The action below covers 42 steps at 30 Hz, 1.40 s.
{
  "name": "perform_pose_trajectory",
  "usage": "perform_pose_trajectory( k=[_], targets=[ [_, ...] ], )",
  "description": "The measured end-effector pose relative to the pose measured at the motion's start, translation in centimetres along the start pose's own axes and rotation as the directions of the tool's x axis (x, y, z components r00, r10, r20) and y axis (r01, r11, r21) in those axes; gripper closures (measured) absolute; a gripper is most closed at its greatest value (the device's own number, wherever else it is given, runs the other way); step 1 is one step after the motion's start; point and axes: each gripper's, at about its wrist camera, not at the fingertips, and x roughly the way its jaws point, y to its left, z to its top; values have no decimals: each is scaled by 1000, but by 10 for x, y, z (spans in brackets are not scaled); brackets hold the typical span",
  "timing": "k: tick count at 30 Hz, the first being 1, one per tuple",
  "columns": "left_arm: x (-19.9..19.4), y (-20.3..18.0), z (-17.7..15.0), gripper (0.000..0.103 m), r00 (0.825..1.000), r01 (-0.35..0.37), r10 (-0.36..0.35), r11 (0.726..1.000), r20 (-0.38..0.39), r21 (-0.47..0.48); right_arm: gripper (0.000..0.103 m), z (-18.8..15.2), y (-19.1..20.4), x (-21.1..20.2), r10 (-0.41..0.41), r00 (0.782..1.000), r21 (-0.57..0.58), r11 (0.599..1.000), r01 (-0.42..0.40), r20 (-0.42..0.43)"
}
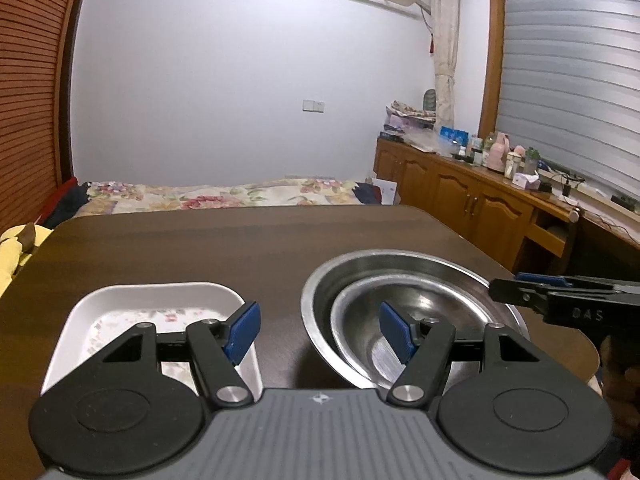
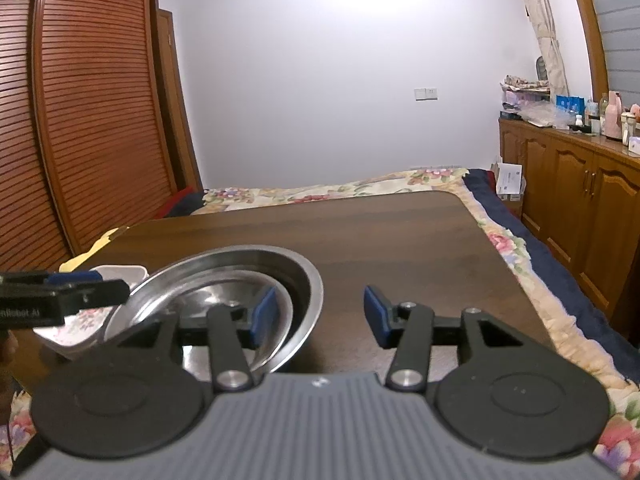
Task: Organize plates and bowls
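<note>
Dark wooden counter carries everything. Left tongs stand wide and empty, one pad over the white floral dish, the other over two nested steel bowls. Right tongs gape empty just right of those bowls. Beyond lie a floral bed and cluttered wooden cabinets.

A dark wooden table carried two things side by side: a white square dish on the left and a steel bowl just right of it. A smaller steel bowl sat nested inside.
</note>
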Motion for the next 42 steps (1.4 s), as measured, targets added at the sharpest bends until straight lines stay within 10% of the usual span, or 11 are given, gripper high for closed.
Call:
perform_pose_trajectory(
  k=[31,42],
  targets=[
    [19,-3,-12,65,997,29,-31,999,-71,-34,53,-8,0,19,37,999,13,999,-36,-30],
    [20,-5,-9,73,996,37,-39,999,-75,-32,75,-14,1,23,69,997,36,997,-67,-47]
  ],
)
